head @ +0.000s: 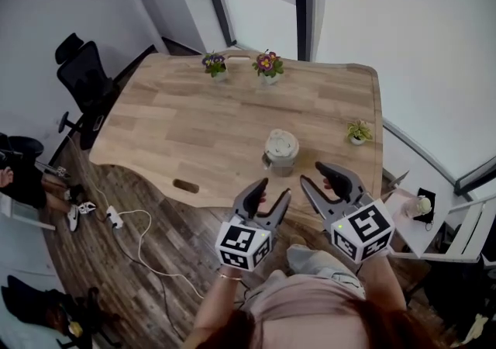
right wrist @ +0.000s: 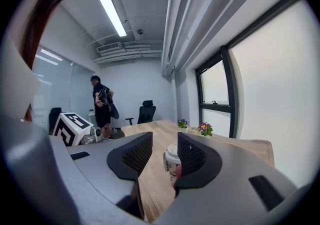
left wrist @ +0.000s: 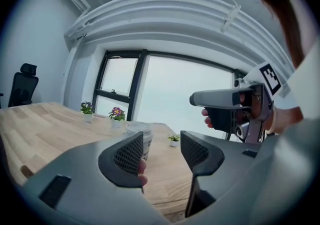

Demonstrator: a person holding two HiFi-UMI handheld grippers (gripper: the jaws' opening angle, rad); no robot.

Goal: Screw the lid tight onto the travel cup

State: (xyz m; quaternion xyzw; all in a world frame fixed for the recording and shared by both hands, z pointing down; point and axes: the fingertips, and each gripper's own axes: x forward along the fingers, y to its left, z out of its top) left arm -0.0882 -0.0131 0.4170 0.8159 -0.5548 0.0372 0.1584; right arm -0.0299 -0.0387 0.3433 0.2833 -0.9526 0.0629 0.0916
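**Item 1 – travel cup** [head: 280,150]: pale, cylindrical, upright. Round lid [head: 281,140] is sat on top; how tightly can't be told. Stood on light plank-wood tabletop [head: 178,119] w/ rounded corners.

**Item 2 – left tool** [head: 273,191]: dark moulded plastic, jaws parted, nothing clasped. Held near side of cup, to its left, apart from it. Mesh-textured pads [left wrist: 127,154] are shown by left gripper view only.

**Item 3 – right tool** [head: 312,173]: same build, jaws parted less widely, empty. Held near side of cup, to its right, not touching. In right gripper view the cup is framed in the gap, well beyond the pads; white lid and dark print are seen there.

**Head view only:**
- 2 purple-flowered pots [head: 242,65] far side of cup
- green pot plant [head: 357,132] right of cup
- black office chair [head: 85,76] far left of cup

**Right gripper view only:** standing person [right wrist: 102,106] well behind cup; ceiling strip light [right wrist: 112,13].
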